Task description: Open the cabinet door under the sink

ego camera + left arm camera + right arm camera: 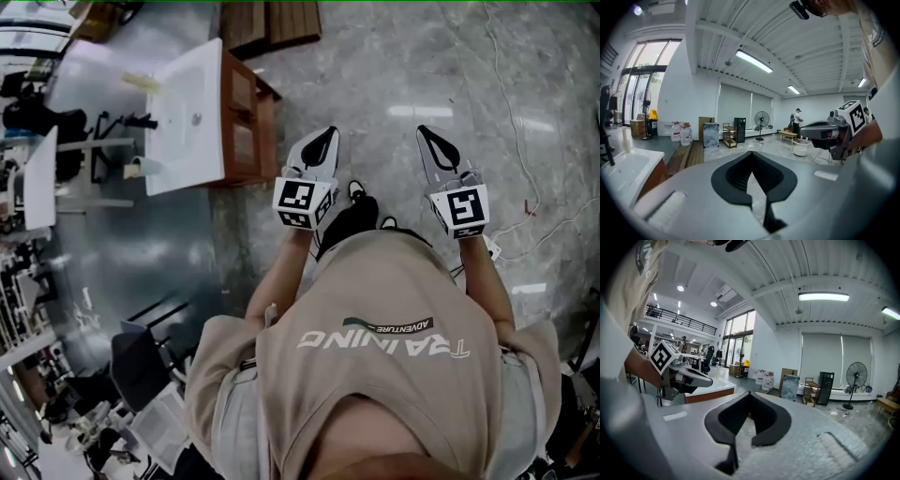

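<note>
A white sink (192,112) sits on a brown wooden cabinet (251,122) at the upper left of the head view, with the cabinet's paneled front facing the person. My left gripper (324,139) hovers over the floor just right of the cabinet, apart from it, its jaws shut with nothing between them. My right gripper (431,139) is further right, also shut with nothing in it. In the left gripper view, the jaws (751,157) meet at their tips and the sink (623,166) shows at the left edge. In the right gripper view, the closed jaws (749,397) point past the cabinet (708,393).
A black faucet (139,122) stands at the sink's far side. Cables (525,187) trail across the marble floor at right. Wooden boards (272,23) lie beyond the cabinet. Water bottles (679,132), a small shelf (730,135), a fan (761,119) and a distant person (797,119) are far off.
</note>
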`<state>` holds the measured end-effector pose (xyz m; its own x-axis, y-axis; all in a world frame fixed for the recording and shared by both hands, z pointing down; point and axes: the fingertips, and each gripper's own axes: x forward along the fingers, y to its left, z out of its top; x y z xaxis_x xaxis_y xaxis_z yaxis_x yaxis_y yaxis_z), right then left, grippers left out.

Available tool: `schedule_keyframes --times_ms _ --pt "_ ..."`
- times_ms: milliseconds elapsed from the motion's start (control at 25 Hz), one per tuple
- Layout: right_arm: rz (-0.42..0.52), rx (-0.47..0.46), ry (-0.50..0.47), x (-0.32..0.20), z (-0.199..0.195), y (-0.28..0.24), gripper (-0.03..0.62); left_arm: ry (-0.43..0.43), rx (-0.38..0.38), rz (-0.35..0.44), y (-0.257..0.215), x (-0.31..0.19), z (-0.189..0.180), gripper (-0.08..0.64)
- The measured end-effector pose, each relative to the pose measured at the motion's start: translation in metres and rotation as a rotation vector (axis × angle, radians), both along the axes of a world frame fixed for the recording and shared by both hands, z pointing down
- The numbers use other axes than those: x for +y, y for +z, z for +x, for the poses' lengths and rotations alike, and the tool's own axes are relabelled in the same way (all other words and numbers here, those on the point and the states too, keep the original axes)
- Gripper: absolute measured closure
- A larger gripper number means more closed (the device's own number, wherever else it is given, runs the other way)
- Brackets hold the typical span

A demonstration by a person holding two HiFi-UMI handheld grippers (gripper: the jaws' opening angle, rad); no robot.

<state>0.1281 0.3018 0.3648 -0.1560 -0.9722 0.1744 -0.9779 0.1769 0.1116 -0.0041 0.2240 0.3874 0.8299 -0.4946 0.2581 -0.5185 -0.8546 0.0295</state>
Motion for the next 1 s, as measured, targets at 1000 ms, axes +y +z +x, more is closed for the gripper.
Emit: schedule_keyframes --times_ms 1000 --pt "-0.042 0.059 0.036 -0.139 0.003 -0.015 0.591 0.003 0.066 -0.042 0.012 -0.152 0.005 0.544"
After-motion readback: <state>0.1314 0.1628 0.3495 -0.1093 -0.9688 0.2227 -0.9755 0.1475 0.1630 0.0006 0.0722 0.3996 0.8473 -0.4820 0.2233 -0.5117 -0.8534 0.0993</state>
